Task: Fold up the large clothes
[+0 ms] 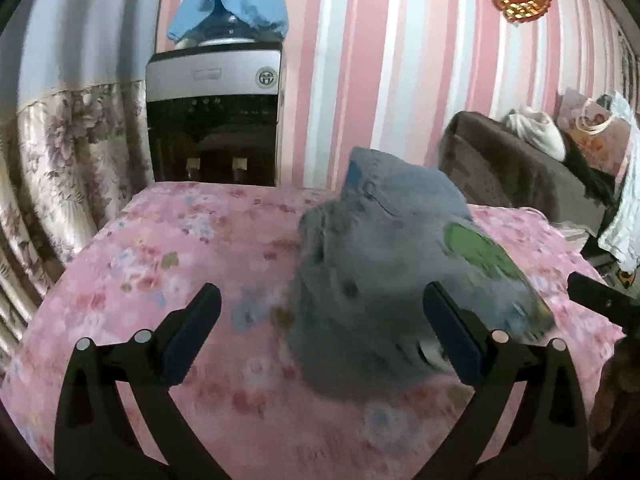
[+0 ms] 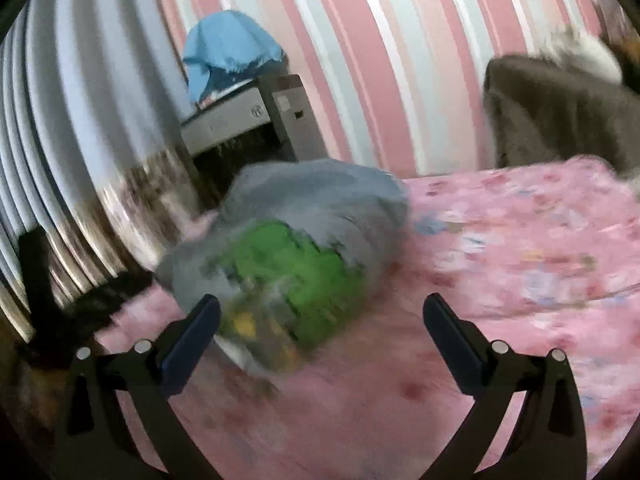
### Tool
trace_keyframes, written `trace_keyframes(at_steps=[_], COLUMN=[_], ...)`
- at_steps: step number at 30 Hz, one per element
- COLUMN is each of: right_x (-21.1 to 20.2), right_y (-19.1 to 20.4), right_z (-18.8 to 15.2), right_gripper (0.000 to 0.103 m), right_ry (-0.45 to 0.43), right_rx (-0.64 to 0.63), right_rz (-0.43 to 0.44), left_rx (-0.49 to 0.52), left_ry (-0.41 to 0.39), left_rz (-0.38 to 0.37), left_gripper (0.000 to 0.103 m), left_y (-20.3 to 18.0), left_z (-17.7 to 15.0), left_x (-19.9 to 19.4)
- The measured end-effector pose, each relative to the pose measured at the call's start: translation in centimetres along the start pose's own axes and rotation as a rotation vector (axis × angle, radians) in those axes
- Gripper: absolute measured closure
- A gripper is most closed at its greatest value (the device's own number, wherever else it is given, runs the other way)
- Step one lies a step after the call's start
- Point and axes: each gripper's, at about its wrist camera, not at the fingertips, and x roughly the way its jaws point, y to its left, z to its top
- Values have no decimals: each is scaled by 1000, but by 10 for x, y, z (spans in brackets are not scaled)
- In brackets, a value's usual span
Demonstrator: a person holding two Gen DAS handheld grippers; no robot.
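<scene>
I had both grippers released over the bed, jaws spread wide and nothing between them. The left gripper (image 1: 322, 310) sat with the grey garment (image 1: 376, 280) partly framed between its fingers; the right gripper (image 2: 322, 320) had the same grey garment (image 2: 304, 216) just off its left finger. In the left wrist view a dark piece at the right edge was probably the other gripper, not sure.

The garment lay bunched in a rumpled heap on the pink floral bedspread (image 1: 180, 248), green print (image 1: 480, 252) showing on one side, a small blue tag near the top. Not folded yet as far as I could judge. Blur was heavy in the right wrist view, so edges were hard to read.

Handling guess: soft, thick knit or fleece, light for its bulk, floppy, no fragility. It would sag and drag if pinched in the middle. Best hold was an outer edge, a hem or shoulder corner, one per gripper, then lift and spread flat. I couldn't tell which edge was the hem.

The bedspread (image 2: 520, 240) looked soft and wrinkly, so it might ride up with a pinch. Room: pink striped wallpaper (image 1: 360, 60), a water dispenser (image 1: 214, 120) with a blue cloth (image 1: 232, 4) over its bottle, a floral curtain (image 1: 68, 168), a brown sofa (image 1: 508, 168) with clutter on it.
</scene>
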Motion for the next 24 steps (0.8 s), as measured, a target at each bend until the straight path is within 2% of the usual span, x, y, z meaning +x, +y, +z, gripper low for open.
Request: trace_keyframes(at_steps=[2, 3, 4, 5, 8, 10, 12, 15, 17, 18, 19, 22, 24], right_x=[29, 42, 66, 76, 96, 111, 113, 107, 102, 98, 93, 76, 57], right_y=[7, 10, 9, 4, -4, -3, -3, 8, 13, 15, 16, 7, -7], right_z=[9, 12, 16, 18, 17, 11, 7, 11, 14, 17, 22, 39, 55], right_gripper=[2, 2, 2, 2, 2, 2, 4, 21, 36, 38, 41, 43, 43], right_ry=[66, 88, 140, 168, 204, 231, 228, 205, 186, 176, 166, 142, 119], right_rx=[38, 37, 39, 65, 119, 122, 128, 51, -2, -28, -55, -129, -170], right_rz=[35, 15, -56, -61, -40, -11, 11, 28, 26, 22, 19, 4, -14], left_rx=[-24, -57, -71, -65, 18, 35, -11, -71, -105, -135, -154, -85, -52], left_ry=[-1, -1, 3, 19, 212, 297, 285, 259, 250, 260, 271, 263, 258], left_rz=[4, -10, -22, -24, 17, 0, -27, -78, -142, -193, -232, -245, -284], left_gripper=[3, 3, 3, 3, 3, 3, 3, 3, 12, 23, 28, 38, 44], left_y=[6, 11, 12, 10, -1, -2, 5, 10, 12, 11, 7, -24, -50], left_z=[17, 28, 37, 42, 40, 25, 19, 6, 1, 0, -1, 5, 12], left_x=[14, 20, 26, 34, 85, 109, 112, 115, 117, 119, 121, 116, 115])
